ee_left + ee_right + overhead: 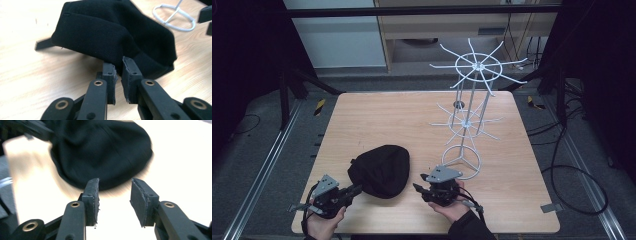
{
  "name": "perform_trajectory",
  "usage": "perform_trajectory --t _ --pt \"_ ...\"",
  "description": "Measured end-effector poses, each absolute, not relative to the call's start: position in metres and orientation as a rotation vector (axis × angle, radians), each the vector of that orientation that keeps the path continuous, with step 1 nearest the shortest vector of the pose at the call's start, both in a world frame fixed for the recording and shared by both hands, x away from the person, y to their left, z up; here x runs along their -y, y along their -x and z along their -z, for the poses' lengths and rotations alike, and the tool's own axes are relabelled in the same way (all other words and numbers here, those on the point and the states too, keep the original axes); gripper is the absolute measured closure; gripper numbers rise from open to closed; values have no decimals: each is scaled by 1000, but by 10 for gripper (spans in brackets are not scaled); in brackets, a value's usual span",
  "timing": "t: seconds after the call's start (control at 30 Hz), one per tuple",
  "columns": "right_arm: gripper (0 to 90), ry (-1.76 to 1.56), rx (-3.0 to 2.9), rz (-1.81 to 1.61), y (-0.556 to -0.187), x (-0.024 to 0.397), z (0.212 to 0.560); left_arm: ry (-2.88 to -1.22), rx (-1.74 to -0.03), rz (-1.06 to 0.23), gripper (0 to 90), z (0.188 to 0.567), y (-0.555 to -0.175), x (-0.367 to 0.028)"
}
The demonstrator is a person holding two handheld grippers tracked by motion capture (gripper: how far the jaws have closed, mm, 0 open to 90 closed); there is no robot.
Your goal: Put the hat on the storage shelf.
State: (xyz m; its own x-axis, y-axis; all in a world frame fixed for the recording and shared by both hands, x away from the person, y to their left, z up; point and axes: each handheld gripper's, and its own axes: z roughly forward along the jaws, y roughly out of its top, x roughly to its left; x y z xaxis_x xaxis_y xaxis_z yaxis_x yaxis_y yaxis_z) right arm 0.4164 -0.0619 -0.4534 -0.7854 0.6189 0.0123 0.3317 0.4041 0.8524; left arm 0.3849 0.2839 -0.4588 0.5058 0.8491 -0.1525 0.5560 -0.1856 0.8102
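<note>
Both grippers sit at the near edge of the tabletop (362,115), flanking a black cap (381,170). Left gripper (357,189): fingers (110,72) nearly clenched, tips at the cap's near left edge, grip on the cloth uncertain. Right gripper (417,188): fingers (91,192) released, empty, just right of the cap. White wire rack (469,100) stands far right.
</note>
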Motion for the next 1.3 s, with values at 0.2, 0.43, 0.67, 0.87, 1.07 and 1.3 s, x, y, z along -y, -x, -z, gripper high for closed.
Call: perform_trajectory --t 0.2,0.43,0.67,0.87,1.07,1.3 --pt "545 -893 -2315 -1270 -414 92 462 -1993 -1190 -446 763 468 -384 -281" --pt "521 -958 -2257 -1253 -411 119 462 -1948 -1226 -499 548 465 -377 -288" --pt "492 -1021 -2187 -1245 -407 149 459 -1891 -1184 -571 458 451 -376 -292" --pt "469 -1098 -2123 -1231 -403 177 458 -1859 -1142 -593 420 432 -391 -285" --pt "440 -1163 -2060 -1185 -404 205 462 -1880 -1105 -535 399 421 -414 -268" --pt "424 -1215 -2034 -1143 -405 223 466 -1944 -1083 -502 397 416 -440 -244"
